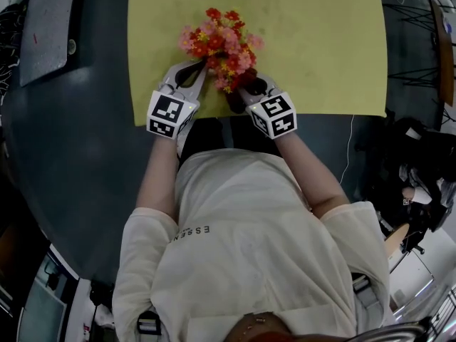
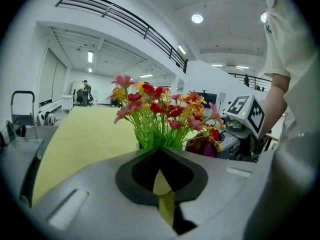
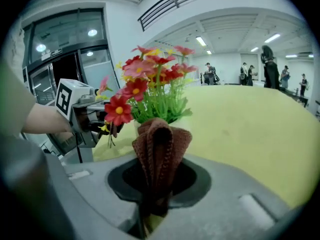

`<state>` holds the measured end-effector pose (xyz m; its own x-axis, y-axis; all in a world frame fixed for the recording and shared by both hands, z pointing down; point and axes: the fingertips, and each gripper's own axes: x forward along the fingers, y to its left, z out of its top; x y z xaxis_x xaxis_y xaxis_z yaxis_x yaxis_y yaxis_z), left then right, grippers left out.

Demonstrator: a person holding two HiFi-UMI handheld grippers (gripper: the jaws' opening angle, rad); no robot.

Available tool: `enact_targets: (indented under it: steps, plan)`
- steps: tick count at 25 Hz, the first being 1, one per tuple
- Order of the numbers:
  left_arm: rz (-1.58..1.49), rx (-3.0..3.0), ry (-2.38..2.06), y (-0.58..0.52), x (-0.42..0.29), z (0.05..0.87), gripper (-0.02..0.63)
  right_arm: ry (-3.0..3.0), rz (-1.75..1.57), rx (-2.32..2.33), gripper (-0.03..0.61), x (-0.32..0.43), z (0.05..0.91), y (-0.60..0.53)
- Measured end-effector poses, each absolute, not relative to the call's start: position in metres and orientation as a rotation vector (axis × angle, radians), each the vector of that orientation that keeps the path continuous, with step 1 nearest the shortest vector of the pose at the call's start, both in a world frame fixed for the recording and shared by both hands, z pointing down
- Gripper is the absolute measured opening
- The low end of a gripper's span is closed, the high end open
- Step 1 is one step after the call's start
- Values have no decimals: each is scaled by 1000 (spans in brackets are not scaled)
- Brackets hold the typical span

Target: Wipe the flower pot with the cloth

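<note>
A bunch of red, pink and yellow artificial flowers stands in a small white pot at the near edge of the yellow mat. The blooms hide the pot from the head view. My right gripper is shut on a folded brown cloth, which sticks up between its jaws right in front of the pot. My left gripper is shut, with its tips at the pot's left side under the green stems. Whether they pinch the rim I cannot tell. The two grippers flank the pot.
The mat lies on a dark round table. A grey flat object sits at the table's far left and a thin cable hangs at its right edge. Several people stand far off in the hall.
</note>
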<state>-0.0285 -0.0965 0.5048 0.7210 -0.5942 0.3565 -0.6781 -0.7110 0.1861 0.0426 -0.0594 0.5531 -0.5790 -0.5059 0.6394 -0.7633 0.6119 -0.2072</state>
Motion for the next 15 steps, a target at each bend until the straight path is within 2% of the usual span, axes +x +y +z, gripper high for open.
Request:
enact_targets:
  steps: [8, 15]
  plan:
    - [352, 2544, -1047, -99, -26, 503, 11, -2225, 507, 1058, 60, 97, 552, -113]
    - [374, 2496, -1142, -103, -30, 507, 11, -2299, 391, 901, 60, 79, 549, -162]
